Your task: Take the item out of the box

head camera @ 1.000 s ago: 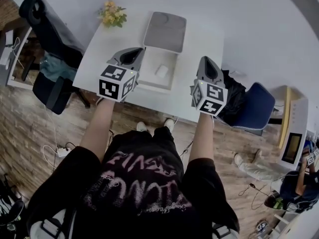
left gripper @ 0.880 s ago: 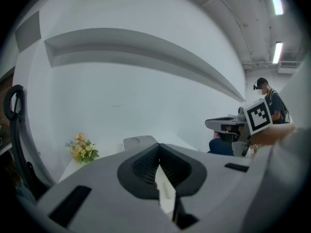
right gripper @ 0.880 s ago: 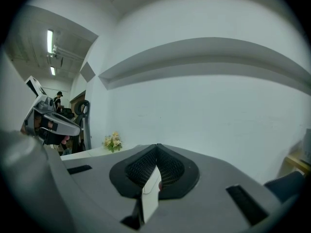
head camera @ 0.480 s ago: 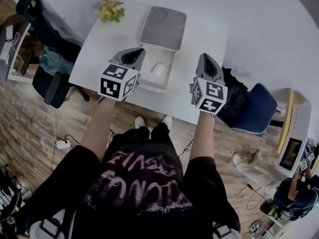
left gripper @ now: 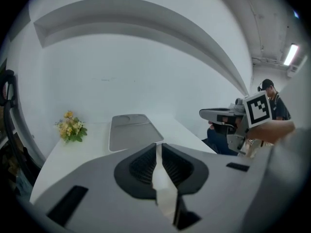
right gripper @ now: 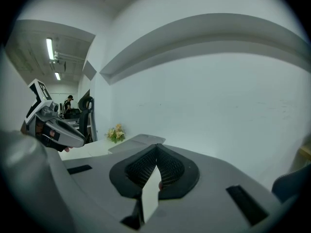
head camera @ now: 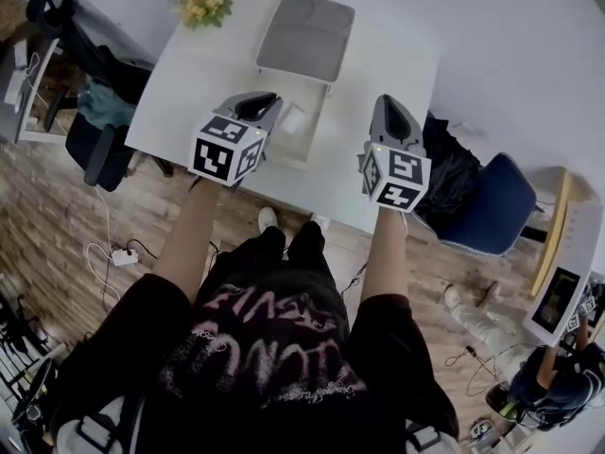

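Our bare forearms reach forward side by side over the near edge of the bench (head camera: 180,83), both claws tilted downward. The left claw (head camera: 257,105) hovers at the left rim of the open box (head camera: 304,149); its jaws have just been parting to a narrow slit with nothing between them. The right claw (head camera: 389,112), right of the box, is closed and empty. The white item (head camera: 292,118) lies inside the box, with the lid (head camera: 304,38) folded back beyond it.
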`<action>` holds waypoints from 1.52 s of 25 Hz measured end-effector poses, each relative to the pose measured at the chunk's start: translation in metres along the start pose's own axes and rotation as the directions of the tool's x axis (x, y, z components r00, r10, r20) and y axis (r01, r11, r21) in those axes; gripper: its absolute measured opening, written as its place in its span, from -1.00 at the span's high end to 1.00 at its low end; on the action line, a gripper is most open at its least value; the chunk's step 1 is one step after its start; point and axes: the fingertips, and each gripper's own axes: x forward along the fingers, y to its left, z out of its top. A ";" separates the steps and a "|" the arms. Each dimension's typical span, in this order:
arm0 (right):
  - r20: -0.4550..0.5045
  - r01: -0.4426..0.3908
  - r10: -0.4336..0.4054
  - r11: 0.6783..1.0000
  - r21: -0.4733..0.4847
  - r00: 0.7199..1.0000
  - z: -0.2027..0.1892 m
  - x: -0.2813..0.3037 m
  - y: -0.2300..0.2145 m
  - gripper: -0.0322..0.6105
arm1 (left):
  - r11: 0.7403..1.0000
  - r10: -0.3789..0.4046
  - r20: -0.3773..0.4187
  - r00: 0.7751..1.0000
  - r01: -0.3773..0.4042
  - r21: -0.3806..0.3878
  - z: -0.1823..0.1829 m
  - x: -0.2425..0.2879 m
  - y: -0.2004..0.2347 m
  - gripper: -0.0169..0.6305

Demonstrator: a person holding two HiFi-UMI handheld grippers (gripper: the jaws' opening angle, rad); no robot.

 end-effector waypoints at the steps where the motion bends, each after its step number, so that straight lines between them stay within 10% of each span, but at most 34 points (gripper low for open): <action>1: -0.002 -0.003 0.003 1.000 0.003 1.000 -0.002 0.001 -0.002 0.88 | 1.000 -0.006 -0.013 1.000 0.006 0.000 -0.002 0.004 -0.003 0.83; 15: -0.048 -0.025 0.027 0.999 0.037 0.998 -0.035 0.024 -0.031 0.88 | 1.000 -0.022 -0.354 0.935 0.020 -0.010 -0.066 0.060 -0.018 0.44; 20: -0.072 -0.032 0.036 0.998 0.053 0.997 -0.047 0.029 -0.038 0.88 | 0.999 -0.040 -0.505 0.862 0.019 -0.046 -0.097 0.072 -0.017 0.27; 38: -0.137 -0.028 0.039 0.996 0.080 0.990 -0.080 0.041 -0.062 0.88 | 0.999 0.014 -0.624 0.781 -0.040 -0.029 -0.124 0.104 -0.007 0.27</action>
